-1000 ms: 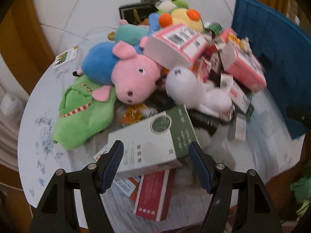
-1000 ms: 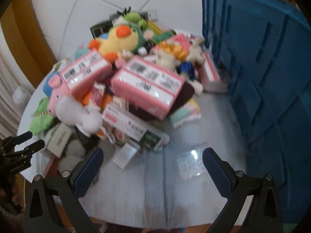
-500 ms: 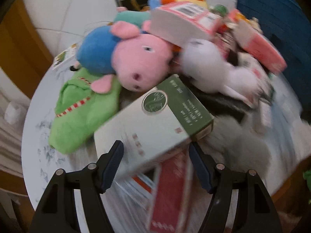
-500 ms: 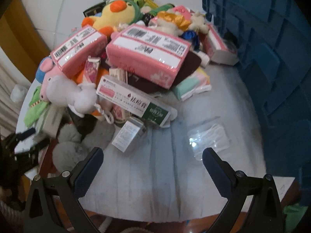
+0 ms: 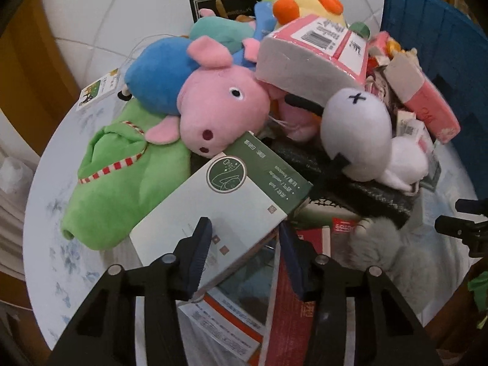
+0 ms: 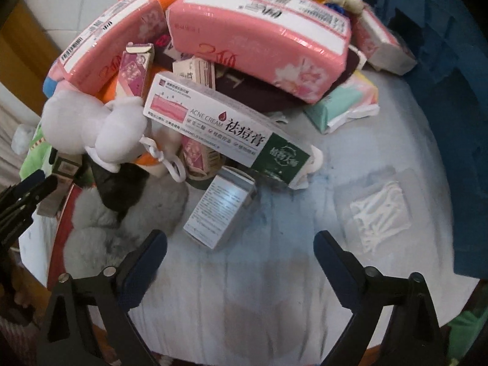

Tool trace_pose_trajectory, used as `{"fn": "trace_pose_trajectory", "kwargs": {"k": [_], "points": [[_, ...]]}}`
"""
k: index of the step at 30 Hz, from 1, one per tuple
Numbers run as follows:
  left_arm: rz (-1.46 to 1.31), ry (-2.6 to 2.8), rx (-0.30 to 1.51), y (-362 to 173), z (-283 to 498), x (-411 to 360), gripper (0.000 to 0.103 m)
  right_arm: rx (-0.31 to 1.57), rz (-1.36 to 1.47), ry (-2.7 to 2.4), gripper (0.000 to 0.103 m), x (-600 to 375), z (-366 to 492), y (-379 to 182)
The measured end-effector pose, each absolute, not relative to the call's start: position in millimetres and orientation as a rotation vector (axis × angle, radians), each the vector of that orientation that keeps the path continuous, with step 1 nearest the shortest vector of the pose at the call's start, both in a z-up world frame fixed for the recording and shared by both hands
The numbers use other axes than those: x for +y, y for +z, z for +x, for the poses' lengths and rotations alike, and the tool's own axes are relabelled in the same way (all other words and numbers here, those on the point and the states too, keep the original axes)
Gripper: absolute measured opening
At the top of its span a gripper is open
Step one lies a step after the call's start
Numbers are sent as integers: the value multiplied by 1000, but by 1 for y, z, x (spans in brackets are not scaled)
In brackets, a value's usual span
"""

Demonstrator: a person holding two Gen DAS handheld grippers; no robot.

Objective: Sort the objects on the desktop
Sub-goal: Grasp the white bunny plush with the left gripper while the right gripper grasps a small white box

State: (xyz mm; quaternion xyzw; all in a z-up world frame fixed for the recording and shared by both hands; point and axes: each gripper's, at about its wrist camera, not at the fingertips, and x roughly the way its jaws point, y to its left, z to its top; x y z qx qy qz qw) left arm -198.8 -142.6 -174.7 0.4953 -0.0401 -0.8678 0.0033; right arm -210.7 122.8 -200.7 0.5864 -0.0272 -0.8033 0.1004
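Both left tool (image 5: 244,250) pads grip green-white box (image 5: 225,210).

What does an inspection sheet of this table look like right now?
Surface: round table under a pale cloth, bare in front of the right gripper.
Job's things: green-and-white box tilted on the pile; acne cream box; pink tissue packs; pig plush; green plush; white plush.
Clutter: clear bag of white sticks lying apart from the pile.
Grippers: left gripper has just been closing, fingers around the green-and-white box's near corner; right gripper open, nothing between its fingers.
Cables: nothing seen.
Surroundings: blue crate at the right; tiled floor.
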Motion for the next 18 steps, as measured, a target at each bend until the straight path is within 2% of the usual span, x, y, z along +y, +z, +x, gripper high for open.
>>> {"fn": "trace_pose_trajectory", "kwargs": {"k": [2,4,6,15,18], "points": [[1581,-2730,-122,-169,-199,-143,47,-95,1746,-2363,98,121,-213,-204],[1581,-2727,-131,-161,-198,-147,61,-93,1747,-2358,98,119,-213,-204],[1589,-2733,-109,-151,-197,-153,70,-97,1748,-2355,98,119,-213,-203],[1567,-2870,3,-124,-217,-108,70,-85,1685,-2405,98,126,-210,-181],[1586,-2854,31,-135,-239,-91,70,-93,1687,-2414,92,132,-208,-179]]}}
